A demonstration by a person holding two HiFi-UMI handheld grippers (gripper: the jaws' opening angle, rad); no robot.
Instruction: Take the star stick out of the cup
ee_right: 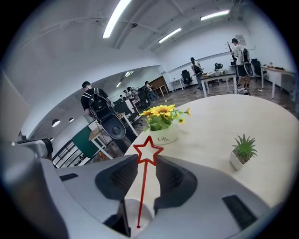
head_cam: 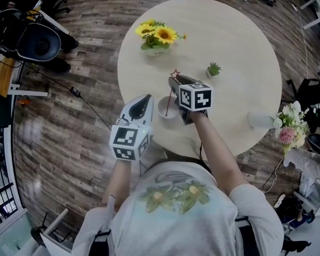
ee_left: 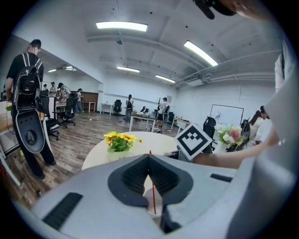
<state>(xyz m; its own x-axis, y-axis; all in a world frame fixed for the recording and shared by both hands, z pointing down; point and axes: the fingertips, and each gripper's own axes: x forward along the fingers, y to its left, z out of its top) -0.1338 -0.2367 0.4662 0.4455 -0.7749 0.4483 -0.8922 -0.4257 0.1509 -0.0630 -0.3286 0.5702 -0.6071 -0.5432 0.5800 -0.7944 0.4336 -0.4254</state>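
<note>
A white cup stands near the front edge of the round table. A thin red star stick rises out of it, star end up. In the right gripper view the star stick stands between the jaws of my right gripper, with a gap on either side, so the gripper is open around it. The cup shows below. My left gripper hovers left of the cup. Its jaw tips meet, shut on nothing. Through its gap I see the cup and stick.
A sunflower pot stands at the table's far left and a small green plant in a white pot right of the cup. A flower bouquet sits at the right edge. An office chair and several people are around the room.
</note>
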